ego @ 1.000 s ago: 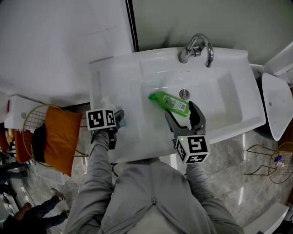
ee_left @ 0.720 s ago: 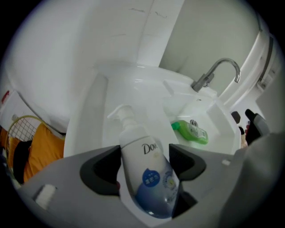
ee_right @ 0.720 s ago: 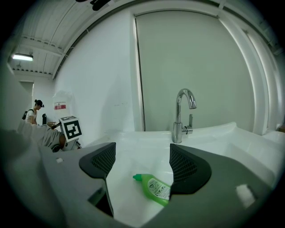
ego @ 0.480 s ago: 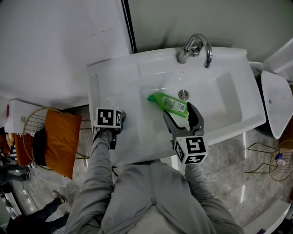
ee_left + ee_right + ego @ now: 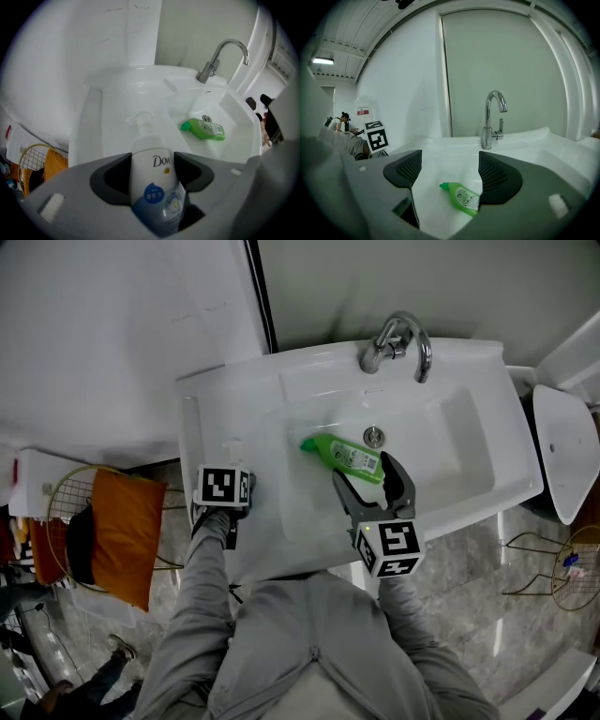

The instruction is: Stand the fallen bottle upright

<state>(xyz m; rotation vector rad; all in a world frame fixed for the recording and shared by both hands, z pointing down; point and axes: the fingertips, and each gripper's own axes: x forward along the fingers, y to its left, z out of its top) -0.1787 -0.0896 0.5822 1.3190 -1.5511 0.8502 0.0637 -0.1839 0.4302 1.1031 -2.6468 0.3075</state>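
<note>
At the far left of the head view, an orange cushion [image 5: 117,531] leans in a wire basket [image 5: 66,486] on the floor. Next to it comes the white sink [image 5: 487,479].

The left gripper [image 5: 153,157] points steeply down over the flat left part of the sink. A white bottle [image 5: 152,187] with a pump top lies there. Its pump points toward the top of the frame, at the wall. In the left gripper view the bottle sits right between the two jaws. The jaws have just been closing, and now they press on both sides of the bottle.

In the bowl of the sink, near the middle of the frame, a green bottle [image 5: 342,453] lies on its side. Its cap points left. The round drain [image 5: 374,435] is just beside it, a bit up and to the right. The shiny tap [image 5: 398,338] stands above, at the back edge of the sink.

The right gripper [image 5: 367,474] hangs over the bowl, just below the green bottle in the frame. Its jaws are spread wide and hold nothing. In the right gripper view the green bottle lies past the jaws, partly behind the right one, and the jaws do not touch it.

The person's grey sleeves fill the bottom middle of the head view.
</note>
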